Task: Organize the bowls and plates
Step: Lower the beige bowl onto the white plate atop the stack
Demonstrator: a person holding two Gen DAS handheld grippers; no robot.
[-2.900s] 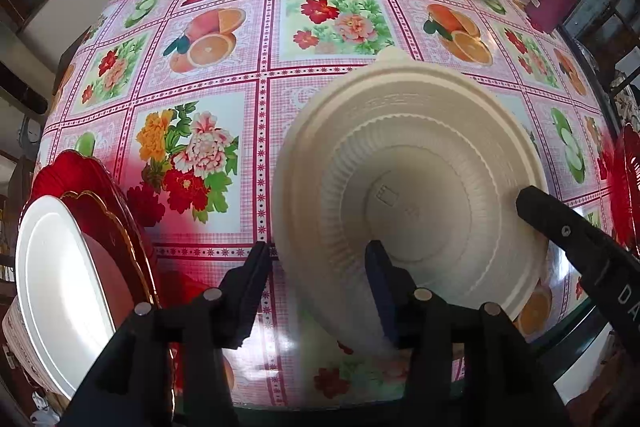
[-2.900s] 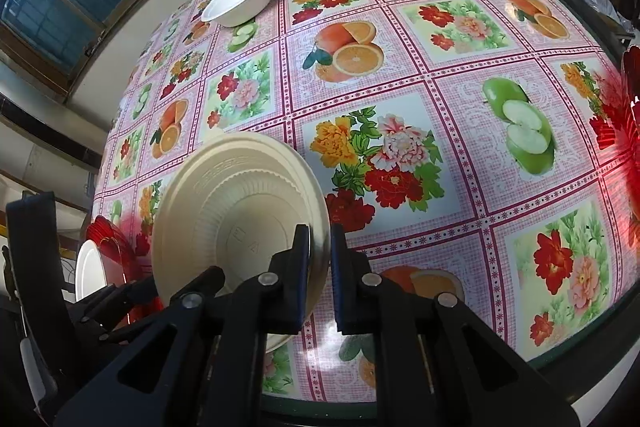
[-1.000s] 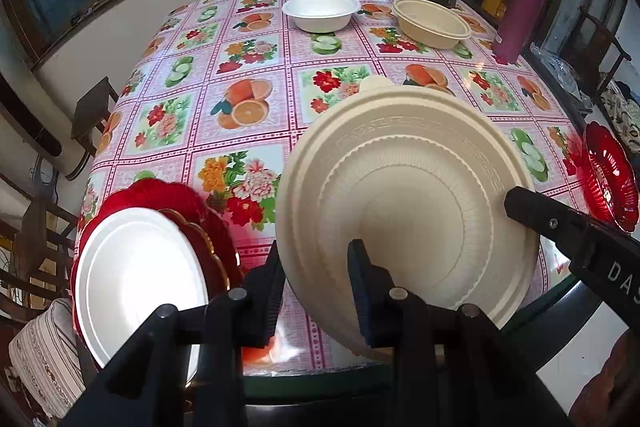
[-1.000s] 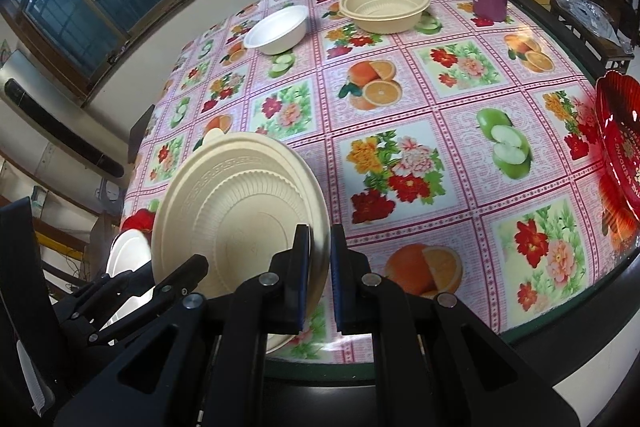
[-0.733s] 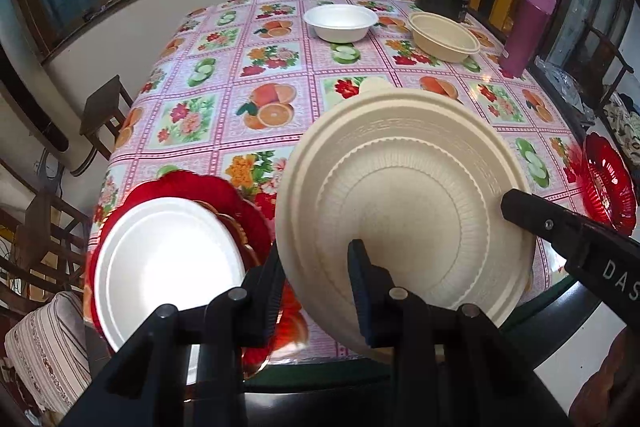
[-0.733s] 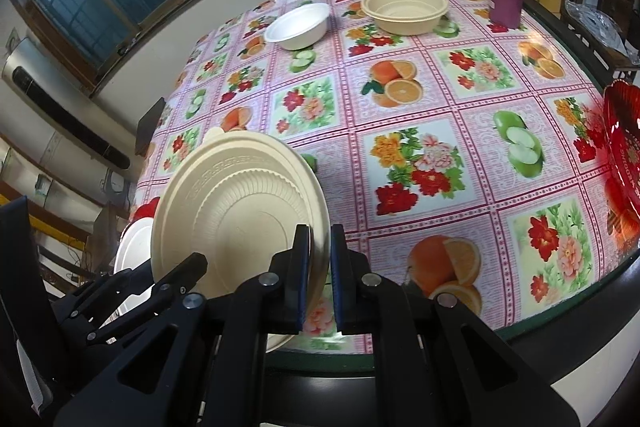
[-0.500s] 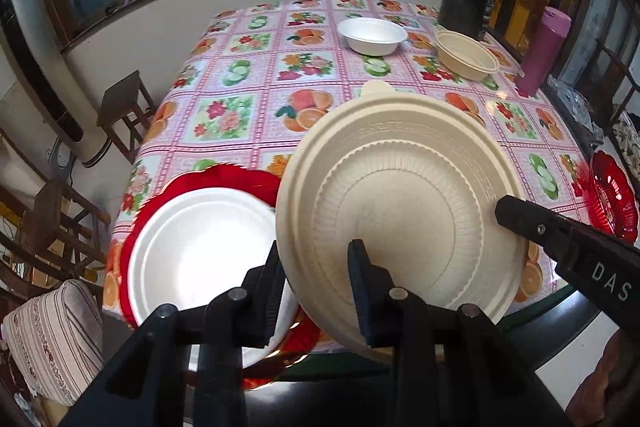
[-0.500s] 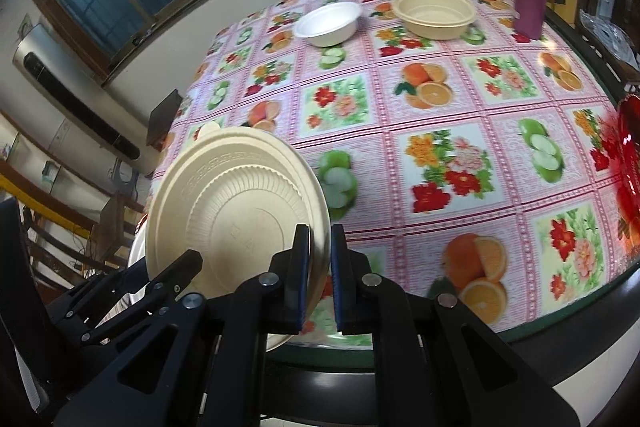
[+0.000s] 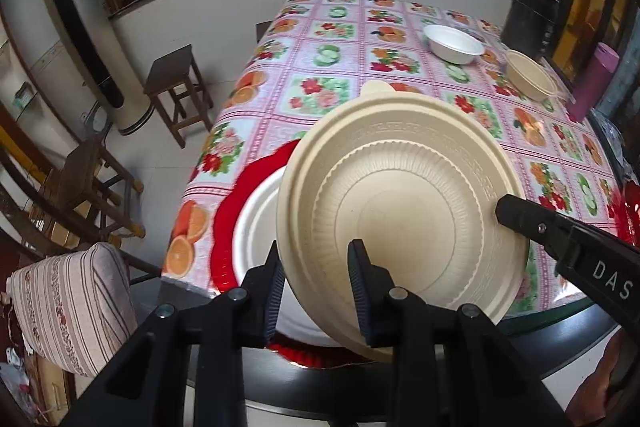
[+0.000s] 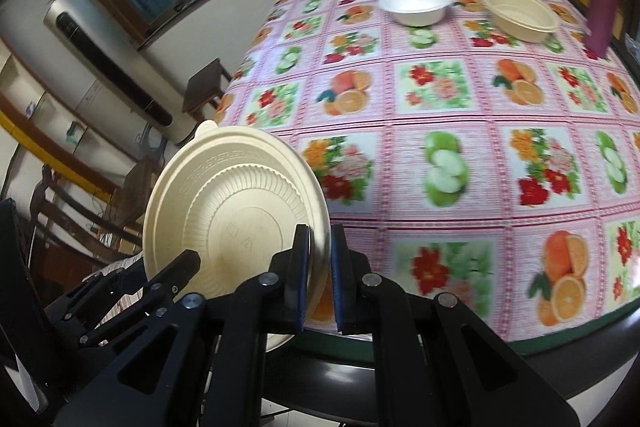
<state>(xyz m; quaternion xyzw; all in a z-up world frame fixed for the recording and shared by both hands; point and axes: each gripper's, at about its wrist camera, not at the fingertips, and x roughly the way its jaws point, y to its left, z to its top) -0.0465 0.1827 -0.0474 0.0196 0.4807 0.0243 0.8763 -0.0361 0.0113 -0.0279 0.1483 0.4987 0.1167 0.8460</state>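
Floral oilcloth table (image 9: 352, 67) lies beyond both grippers (image 9: 316, 267) (image 10: 320, 259), each clamped on the beige plate (image 9: 400, 211); windows behind.

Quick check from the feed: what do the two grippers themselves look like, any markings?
Both are matte black plastic. The left gripper has angular arms with silver rivets and ribbed dark-blue pads. The right gripper looks the same; white letters "DAS" show on its side in the left view. No cables or sleeves visible.

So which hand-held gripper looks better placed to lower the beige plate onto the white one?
Probably the left hand-held gripper. It grips the beige plate on the edge nearest the white plate on the red plate. The right hand-held gripper holds the opposite rim.
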